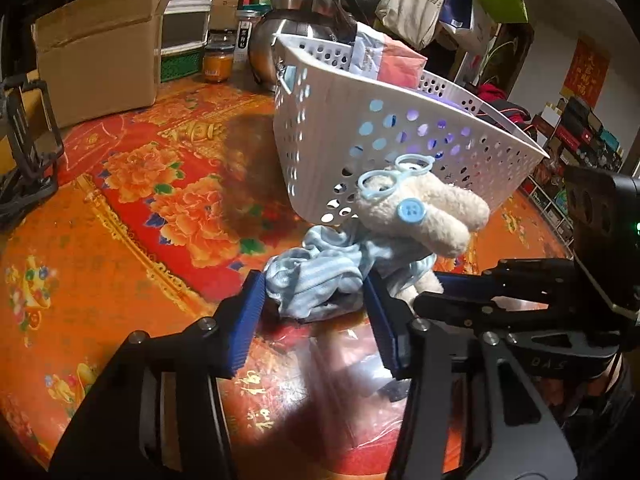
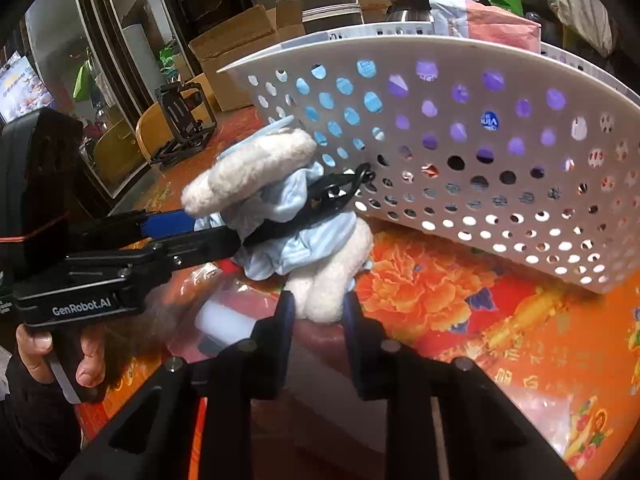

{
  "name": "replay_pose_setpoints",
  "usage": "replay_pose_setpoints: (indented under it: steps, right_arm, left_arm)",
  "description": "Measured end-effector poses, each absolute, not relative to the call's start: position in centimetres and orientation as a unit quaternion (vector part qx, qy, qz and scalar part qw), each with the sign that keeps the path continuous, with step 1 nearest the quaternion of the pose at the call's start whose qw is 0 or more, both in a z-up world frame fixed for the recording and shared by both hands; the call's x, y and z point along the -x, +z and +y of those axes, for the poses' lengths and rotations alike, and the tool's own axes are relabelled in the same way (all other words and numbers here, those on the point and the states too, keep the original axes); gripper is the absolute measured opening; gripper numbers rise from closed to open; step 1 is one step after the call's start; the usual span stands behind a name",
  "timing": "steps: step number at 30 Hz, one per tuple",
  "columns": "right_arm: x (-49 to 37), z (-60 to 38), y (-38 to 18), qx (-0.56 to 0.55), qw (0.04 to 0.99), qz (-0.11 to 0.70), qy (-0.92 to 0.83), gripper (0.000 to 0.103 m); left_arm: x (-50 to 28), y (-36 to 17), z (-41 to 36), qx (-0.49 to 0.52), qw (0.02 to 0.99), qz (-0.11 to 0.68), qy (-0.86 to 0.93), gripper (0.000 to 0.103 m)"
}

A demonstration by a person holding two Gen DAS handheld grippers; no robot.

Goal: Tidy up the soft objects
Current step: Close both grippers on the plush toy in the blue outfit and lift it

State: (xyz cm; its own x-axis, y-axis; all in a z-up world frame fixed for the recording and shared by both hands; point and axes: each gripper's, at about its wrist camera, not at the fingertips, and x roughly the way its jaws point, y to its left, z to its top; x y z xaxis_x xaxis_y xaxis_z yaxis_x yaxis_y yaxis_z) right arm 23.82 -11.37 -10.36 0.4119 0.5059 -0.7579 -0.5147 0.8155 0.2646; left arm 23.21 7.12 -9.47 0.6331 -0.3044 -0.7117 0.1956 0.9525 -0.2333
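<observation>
A cream plush toy (image 1: 424,216) with light blue glasses, a blue button and striped blue clothes (image 1: 320,280) sits in front of a white perforated basket (image 1: 400,120). My left gripper (image 1: 316,300) is shut on the toy's blue clothes. My right gripper (image 2: 318,312) is shut on the toy's cream leg (image 2: 332,292); it also shows from the side in the left wrist view (image 1: 440,292). In the right wrist view the toy (image 2: 256,168) leans against the basket (image 2: 480,152), and my left gripper (image 2: 224,232) comes in from the left. The basket holds several soft items.
The table has a red and orange floral cover (image 1: 160,200). A cardboard box (image 1: 100,52), jars (image 1: 218,62) and steel pots (image 1: 296,4) stand behind. A black metal frame (image 1: 24,140) sits at the left edge. A clear plastic bag (image 2: 228,320) lies under the toy.
</observation>
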Motion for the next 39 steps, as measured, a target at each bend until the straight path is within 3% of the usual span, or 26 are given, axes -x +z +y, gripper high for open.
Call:
replay_pose_setpoints:
  steps: [6,29,30,32,39]
  right_arm:
    - [-23.7,-11.3,-10.5,0.007,0.842,0.448,0.302,0.016]
    - [-23.0,-12.2,-9.8,0.012,0.853,0.431,0.295,0.012]
    - [-23.1,-12.3,-9.9,0.007,0.852,0.432,0.295,0.012]
    - [-23.2,-12.6,-9.7,0.003,0.854,0.431,0.291,0.011]
    - [-22.8,-13.3,-8.8,0.001,0.861,0.422,0.285,0.011]
  left_arm:
    - [-22.1,-8.8,6.0,0.027,0.915,0.379,-0.136,0.036]
    - [-19.5,-7.8,5.6,-0.006,0.93,0.342,-0.131,0.027]
    - [-19.4,-7.7,5.6,-0.006,0.931,0.341,-0.131,0.023]
    - [-19.4,-7.7,5.6,-0.006,0.931,0.34,-0.13,0.004]
    - [-19.4,-7.9,5.6,-0.005,0.927,0.349,-0.14,0.001]
